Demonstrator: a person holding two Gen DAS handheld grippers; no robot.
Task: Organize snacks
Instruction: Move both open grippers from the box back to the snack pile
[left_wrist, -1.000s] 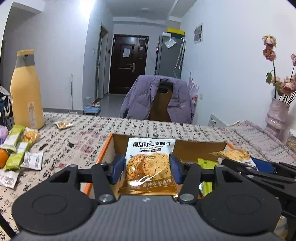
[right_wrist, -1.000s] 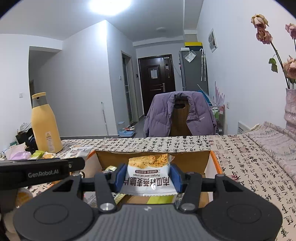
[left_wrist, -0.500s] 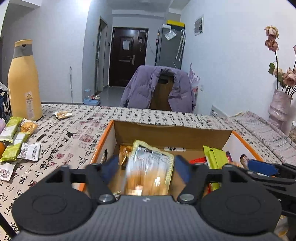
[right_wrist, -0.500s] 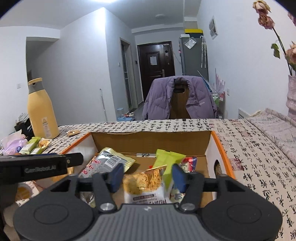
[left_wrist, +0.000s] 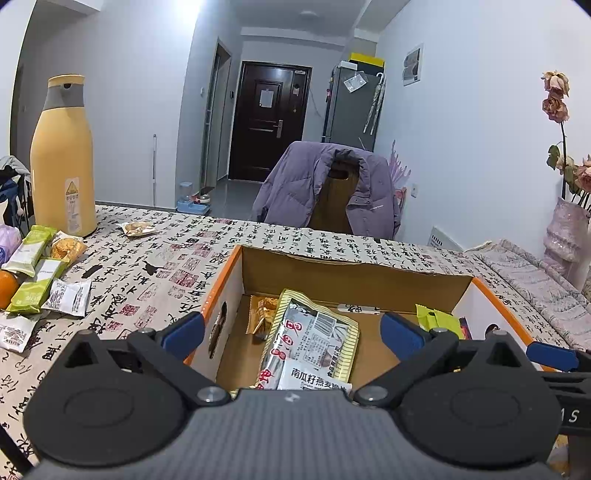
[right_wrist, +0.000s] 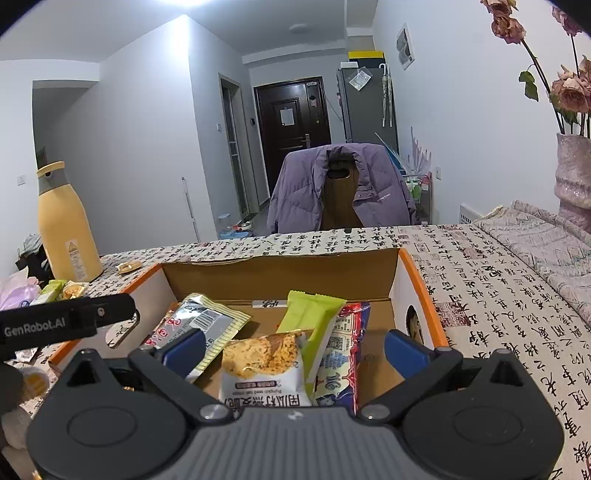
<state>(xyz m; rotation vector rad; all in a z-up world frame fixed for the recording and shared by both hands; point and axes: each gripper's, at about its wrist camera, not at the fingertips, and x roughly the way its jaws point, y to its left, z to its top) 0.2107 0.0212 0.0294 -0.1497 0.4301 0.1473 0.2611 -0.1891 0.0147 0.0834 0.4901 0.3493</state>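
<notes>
1. An open cardboard box (right_wrist: 280, 275) with orange-edged side walls sits on the table.
2. A white oat-crisp packet (right_wrist: 264, 369) leans upright at its near side.
3. A silver-and-yellow packet (left_wrist: 312, 341) lies tilted inside.
4. A green bar (right_wrist: 314, 314) leans on a red-and-blue packet (right_wrist: 341, 354).

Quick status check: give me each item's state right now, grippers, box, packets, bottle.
left gripper: open, holding nothing, over the box.
right gripper: open, holding nothing, over the box.
cardboard box: open-topped, holding several packets.
pumpkin seed crisps packet: lying in the box, released.
silver-backed packet: lying in the box, back side up.
loose snack packets: on the tablecloth, not yet boxed.
yellow bottle: upright, capped.
</notes>
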